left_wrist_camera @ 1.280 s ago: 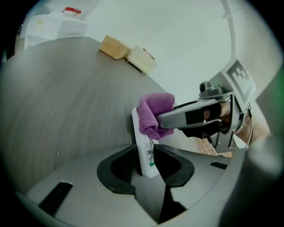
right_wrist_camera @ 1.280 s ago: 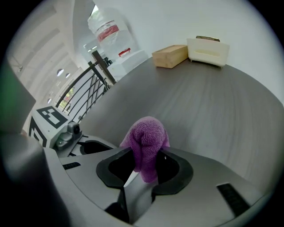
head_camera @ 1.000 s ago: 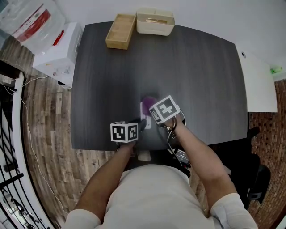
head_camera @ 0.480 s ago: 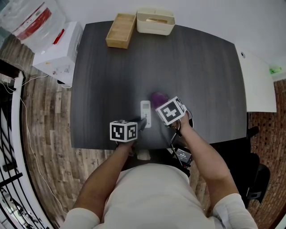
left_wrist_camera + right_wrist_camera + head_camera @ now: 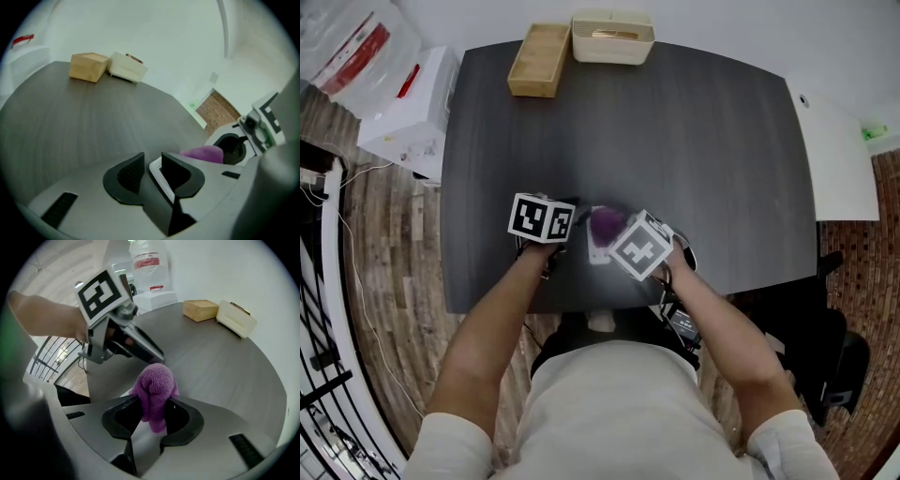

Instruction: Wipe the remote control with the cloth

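The white remote control (image 5: 597,253) lies on the dark table (image 5: 712,141) near its front edge, mostly covered. My left gripper (image 5: 577,214) comes at it from the left. In the left gripper view, that gripper (image 5: 152,171) is shut on the remote's white edge (image 5: 158,180). My right gripper (image 5: 611,231) is shut on the purple cloth (image 5: 605,223) and presses it onto the remote. In the right gripper view, the bunched cloth (image 5: 153,389) sticks out between the jaws of this gripper (image 5: 152,416), right in front of the left gripper (image 5: 119,336). The cloth (image 5: 202,153) also shows in the left gripper view.
A wooden box (image 5: 539,59) and a cream tray (image 5: 612,37) stand at the table's far edge. A white side table (image 5: 834,150) adjoins on the right. A white water dispenser (image 5: 403,103) stands on the floor to the left.
The right gripper swung the cloth to the right off the remote, then back left onto it. The left gripper moved farther from the table's near edge.
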